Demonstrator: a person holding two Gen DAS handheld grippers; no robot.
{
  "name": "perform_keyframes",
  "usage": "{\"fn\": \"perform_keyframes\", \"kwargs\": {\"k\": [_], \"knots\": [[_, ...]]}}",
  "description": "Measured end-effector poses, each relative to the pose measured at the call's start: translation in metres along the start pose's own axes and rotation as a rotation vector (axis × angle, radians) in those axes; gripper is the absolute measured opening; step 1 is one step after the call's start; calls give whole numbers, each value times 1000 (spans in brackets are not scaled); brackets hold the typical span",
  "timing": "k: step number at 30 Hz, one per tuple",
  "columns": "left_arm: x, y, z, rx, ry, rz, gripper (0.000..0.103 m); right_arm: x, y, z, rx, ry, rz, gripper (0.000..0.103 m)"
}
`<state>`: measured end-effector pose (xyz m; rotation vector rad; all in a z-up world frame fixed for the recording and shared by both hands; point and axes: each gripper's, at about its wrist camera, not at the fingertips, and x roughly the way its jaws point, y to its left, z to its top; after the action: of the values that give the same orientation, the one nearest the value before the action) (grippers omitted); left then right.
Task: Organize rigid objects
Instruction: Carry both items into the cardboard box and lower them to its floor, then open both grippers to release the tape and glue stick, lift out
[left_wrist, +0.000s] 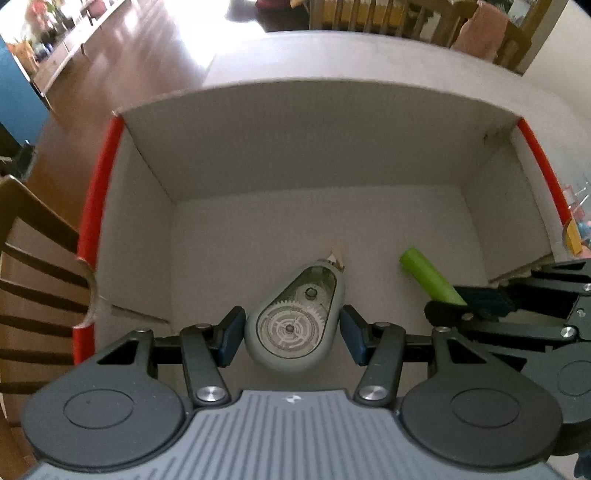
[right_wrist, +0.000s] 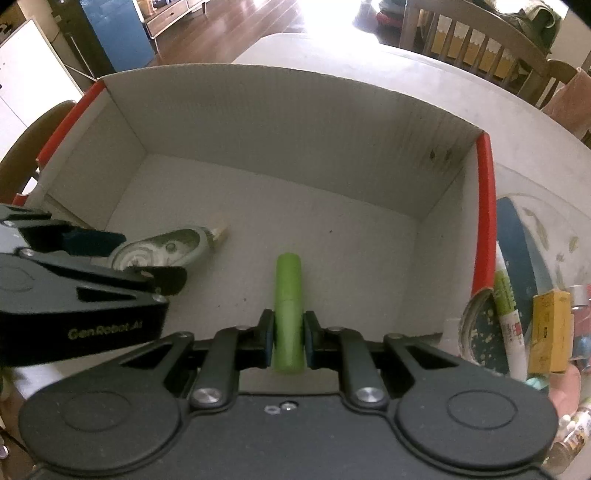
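A grey correction tape dispenser (left_wrist: 295, 321) with a clear geared window lies between the pads of my left gripper (left_wrist: 291, 332) inside a cardboard box (left_wrist: 295, 122) with red edges. The pads stand a little off its sides, so the left gripper is open. The dispenser also shows in the right wrist view (right_wrist: 162, 251). My right gripper (right_wrist: 289, 338) is shut on a green marker (right_wrist: 288, 310) and holds it over the box floor. The marker shows in the left wrist view (left_wrist: 428, 277) too.
The box (right_wrist: 258, 110) sits on a pale table (right_wrist: 406, 77). To the right of the box lie a white-green marker (right_wrist: 508, 314), a yellow small box (right_wrist: 546, 332) and a patterned dish (right_wrist: 476, 339). Wooden chairs (left_wrist: 33, 280) stand around the table.
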<state>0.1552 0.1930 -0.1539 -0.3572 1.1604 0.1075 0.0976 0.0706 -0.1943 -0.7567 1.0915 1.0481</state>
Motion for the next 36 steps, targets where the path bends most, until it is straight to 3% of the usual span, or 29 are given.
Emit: {"fn": "perform_keyframes", "kwargs": {"k": [7, 17, 20, 35, 36], "knots": [[5, 0, 0, 0, 68, 2, 55, -8, 1, -6, 1, -5, 6, 21], [-2, -5, -10, -8, 61, 22, 57, -31, 4, -15, -10, -61, 31, 31], [-11, -8, -17, -24, 33, 24, 58, -32, -2, -3, -2, -78, 39, 32], [-60, -25, -57, -12, -124, 41, 58, -70, 3, -19, 18, -197, 114, 40], [-62, -23, -49, -16, -131, 36, 58, -74, 2, -20, 22, -206, 121, 40]]}}
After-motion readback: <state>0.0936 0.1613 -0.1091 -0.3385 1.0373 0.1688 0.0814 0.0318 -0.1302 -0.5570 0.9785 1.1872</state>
